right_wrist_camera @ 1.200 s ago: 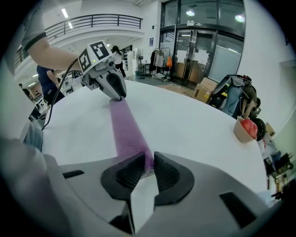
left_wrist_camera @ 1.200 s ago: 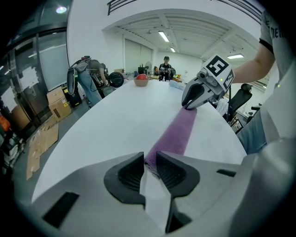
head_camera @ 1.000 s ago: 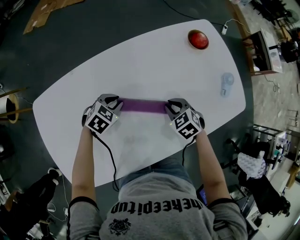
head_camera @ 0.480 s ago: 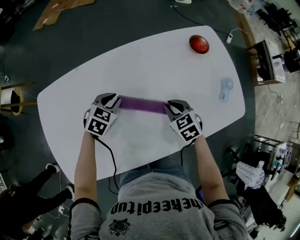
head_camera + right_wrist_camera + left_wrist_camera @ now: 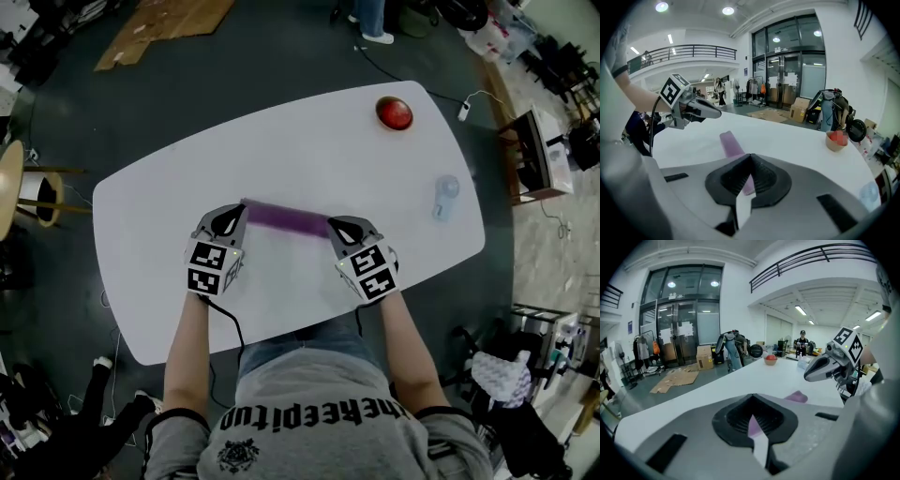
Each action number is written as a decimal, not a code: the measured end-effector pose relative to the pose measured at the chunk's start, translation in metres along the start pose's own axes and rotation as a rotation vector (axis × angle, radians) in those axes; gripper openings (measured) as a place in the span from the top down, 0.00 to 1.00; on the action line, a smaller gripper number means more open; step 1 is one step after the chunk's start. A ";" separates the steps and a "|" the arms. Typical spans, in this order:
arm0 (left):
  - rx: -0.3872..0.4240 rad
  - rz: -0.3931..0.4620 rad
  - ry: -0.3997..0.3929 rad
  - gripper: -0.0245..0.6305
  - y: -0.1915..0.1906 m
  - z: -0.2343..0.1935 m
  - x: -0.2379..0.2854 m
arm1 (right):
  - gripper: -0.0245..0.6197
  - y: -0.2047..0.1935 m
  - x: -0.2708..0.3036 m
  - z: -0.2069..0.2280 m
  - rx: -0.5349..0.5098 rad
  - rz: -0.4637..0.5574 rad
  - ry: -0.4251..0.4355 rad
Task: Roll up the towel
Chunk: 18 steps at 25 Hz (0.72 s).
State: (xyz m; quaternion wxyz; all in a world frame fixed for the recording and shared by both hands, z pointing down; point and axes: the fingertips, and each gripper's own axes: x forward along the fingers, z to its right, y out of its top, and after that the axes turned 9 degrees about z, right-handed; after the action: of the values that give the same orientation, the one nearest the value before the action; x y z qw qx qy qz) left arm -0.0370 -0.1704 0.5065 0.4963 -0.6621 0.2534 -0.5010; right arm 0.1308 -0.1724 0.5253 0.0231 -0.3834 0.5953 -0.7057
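Observation:
The purple towel lies as a tight roll across the white table. My left gripper hovers at its left end and my right gripper at its right end, both raised off the tabletop. The left jaws have just been closing and now meet, shut, with nothing pinched; only a sliver of towel shows past them in the left gripper view. In the right gripper view the right gripper is also shut, and the towel runs away behind its jaws toward the left gripper.
A red bowl-like object sits at the table's far right corner. A clear bottle lies near the right edge. A white plug and cable hang off that corner. Cardboard lies on the dark floor beyond.
Both grippers have lifted off the table and tipped to point more level. The left jaws have closed. The rolled towel stays where it was.

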 end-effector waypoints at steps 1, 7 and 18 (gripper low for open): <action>-0.003 0.025 0.017 0.95 0.006 0.001 -0.005 | 0.96 0.006 -0.003 -0.002 -0.003 0.019 -0.007; 0.007 0.165 0.083 0.96 0.043 0.009 -0.033 | 0.96 0.041 -0.019 -0.013 0.015 0.140 -0.069; -0.020 0.321 0.108 0.96 0.083 0.026 -0.099 | 0.96 0.088 -0.066 -0.045 0.016 0.286 -0.196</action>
State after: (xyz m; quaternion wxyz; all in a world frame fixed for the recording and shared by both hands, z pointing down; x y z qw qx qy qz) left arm -0.0363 -0.1094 0.3898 0.5492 -0.5901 0.3871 -0.4477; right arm 0.1142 -0.1286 0.4160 0.1842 -0.3615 0.6329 -0.6594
